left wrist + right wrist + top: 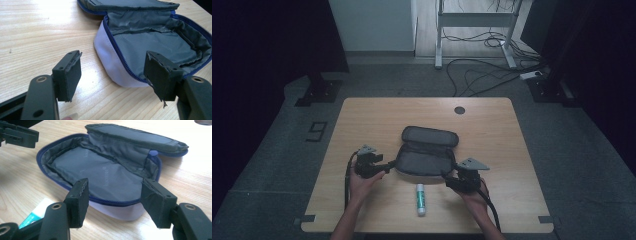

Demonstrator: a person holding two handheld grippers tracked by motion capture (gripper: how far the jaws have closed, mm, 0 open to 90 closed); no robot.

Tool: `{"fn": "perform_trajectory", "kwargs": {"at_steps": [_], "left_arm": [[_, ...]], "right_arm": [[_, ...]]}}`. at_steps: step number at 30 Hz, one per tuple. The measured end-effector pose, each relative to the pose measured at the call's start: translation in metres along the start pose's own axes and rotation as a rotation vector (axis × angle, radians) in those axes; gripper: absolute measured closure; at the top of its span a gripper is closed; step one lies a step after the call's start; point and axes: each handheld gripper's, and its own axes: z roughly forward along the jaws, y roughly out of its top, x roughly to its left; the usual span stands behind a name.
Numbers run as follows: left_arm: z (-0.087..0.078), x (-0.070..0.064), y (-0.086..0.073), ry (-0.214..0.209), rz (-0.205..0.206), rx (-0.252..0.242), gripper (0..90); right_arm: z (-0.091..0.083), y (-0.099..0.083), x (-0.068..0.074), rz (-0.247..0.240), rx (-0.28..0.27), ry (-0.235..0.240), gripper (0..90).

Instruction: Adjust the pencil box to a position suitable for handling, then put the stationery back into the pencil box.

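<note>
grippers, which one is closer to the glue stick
The right gripper. It sits at the open pouch's right end, just up and right of the glue stick, whose tube shows beside its left finger in the right gripper view. The left gripper is farther off.

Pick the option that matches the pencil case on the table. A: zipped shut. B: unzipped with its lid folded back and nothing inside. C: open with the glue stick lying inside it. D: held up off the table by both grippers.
B: the pencil case lies open on the table, its grey lining bare, while the glue stick lies on the wood in front of it.
</note>
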Motion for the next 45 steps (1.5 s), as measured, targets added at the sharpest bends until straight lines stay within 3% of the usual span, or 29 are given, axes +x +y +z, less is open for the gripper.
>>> {"fn": "perform_trajectory", "kwargs": {"at_steps": [7, 18, 24, 34, 39, 45], "left_arm": [[-0.002, 0.007, -0.009, -0.005, -0.016, -0.001, 32.1], [-0.013, 0.013, -0.011, -0.017, -0.04, -0.03, 32.2], [-0.013, 0.015, -0.013, -0.018, -0.039, -0.023, 32.1], [-0.012, 0.01, -0.014, -0.024, -0.024, -0.007, 32.1], [-0.013, 0.008, -0.014, -0.026, -0.009, 0.0, 32.1], [-0.013, 0.011, -0.015, -0.019, -0.021, -0.005, 32.3]], "right_arm": [[-0.001, -0.006, 0.013, -0.011, 0.011, 0.034, 38.7], [-0.004, -0.012, 0.051, -0.093, 0.028, 0.121, 38.6], [-0.003, -0.013, 0.063, -0.108, 0.039, 0.154, 38.7], [0.002, -0.018, 0.08, -0.125, 0.075, 0.195, 39.4], [0.01, -0.025, 0.088, -0.145, 0.117, 0.199, 39.3], [0.021, -0.032, 0.091, -0.158, 0.162, 0.188, 39.7]]}}
